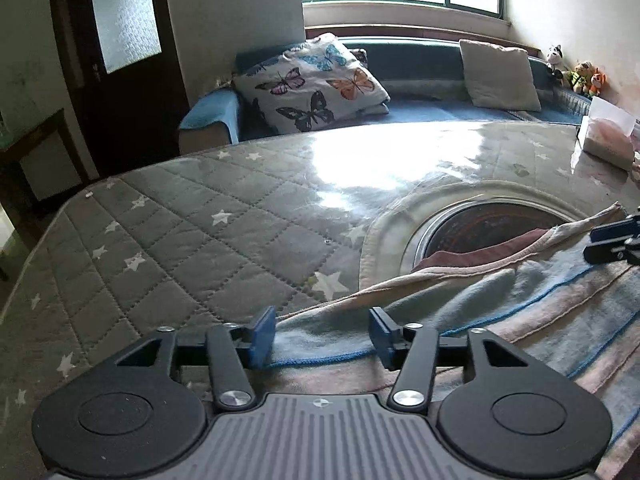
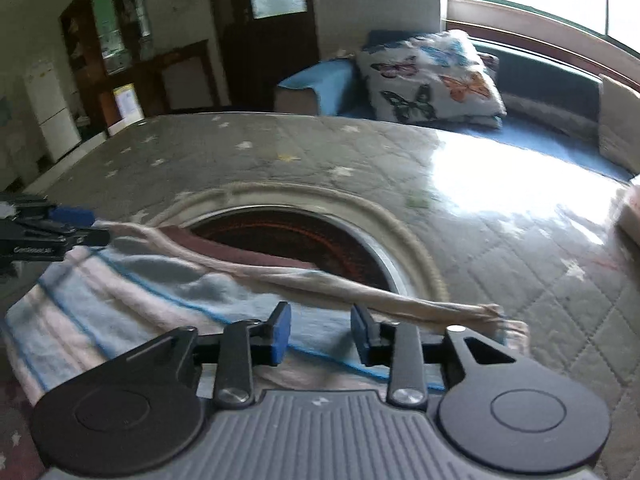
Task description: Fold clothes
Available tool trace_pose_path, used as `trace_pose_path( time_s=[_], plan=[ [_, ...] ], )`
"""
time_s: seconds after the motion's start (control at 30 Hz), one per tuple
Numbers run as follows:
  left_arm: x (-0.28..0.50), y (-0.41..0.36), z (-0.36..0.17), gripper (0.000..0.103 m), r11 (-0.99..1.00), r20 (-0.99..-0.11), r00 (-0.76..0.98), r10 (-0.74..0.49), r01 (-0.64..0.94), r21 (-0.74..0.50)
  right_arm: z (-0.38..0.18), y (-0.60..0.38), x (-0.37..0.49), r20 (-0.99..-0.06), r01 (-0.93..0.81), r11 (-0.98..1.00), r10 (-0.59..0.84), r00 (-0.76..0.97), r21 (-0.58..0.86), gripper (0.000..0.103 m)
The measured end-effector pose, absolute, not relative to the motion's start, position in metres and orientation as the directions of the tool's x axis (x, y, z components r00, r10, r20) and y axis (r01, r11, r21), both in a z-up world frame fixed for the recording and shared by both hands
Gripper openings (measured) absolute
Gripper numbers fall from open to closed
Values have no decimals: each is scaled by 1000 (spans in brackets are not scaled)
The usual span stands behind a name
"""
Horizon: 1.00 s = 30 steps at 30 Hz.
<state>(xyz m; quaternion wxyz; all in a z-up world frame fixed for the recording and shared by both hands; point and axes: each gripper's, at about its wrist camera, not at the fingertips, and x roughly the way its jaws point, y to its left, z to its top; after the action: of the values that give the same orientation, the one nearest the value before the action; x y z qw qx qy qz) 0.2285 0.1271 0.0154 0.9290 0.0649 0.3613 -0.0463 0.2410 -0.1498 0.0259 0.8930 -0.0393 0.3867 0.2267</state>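
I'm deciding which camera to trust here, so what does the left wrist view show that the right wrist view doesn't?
Only the left wrist view shows the stuffed toys on the sofa's far end and the white box. Only the right wrist view shows the white fridge and the shelves. Both show the striped garment, the butterfly pillow, the star-quilted table cover and both open grippers: left gripper, right gripper.

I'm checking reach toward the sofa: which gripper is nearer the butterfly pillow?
Left, probably. The left gripper sits at the striped garment's left end, on the butterfly pillow's side; the right gripper is at the other end.
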Motion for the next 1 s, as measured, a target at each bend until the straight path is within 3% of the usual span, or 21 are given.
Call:
trace_pose_path(
  time_s=[0.07,0.13,0.27,0.43,1.0],
  plan=[
    [222,126,17,64,988,-670,741,-39,127,84,23,-140,237,-710,-455,884,389,587,108,42],
    [215,124,16,71,988,-664,746,-39,128,86,21,-130,234,-712,-474,874,403,575,111,43],
    [202,121,12,76,985,-663,748,-12,124,123,17,-110,224,-714,-511,854,416,563,95,54],
    [185,123,8,85,984,-657,754,14,107,145,17,-93,204,-713,-558,825,445,542,91,61],
    [126,142,-4,92,991,-643,762,76,14,134,17,-69,116,-714,-661,749,485,505,41,69]
  ],
)
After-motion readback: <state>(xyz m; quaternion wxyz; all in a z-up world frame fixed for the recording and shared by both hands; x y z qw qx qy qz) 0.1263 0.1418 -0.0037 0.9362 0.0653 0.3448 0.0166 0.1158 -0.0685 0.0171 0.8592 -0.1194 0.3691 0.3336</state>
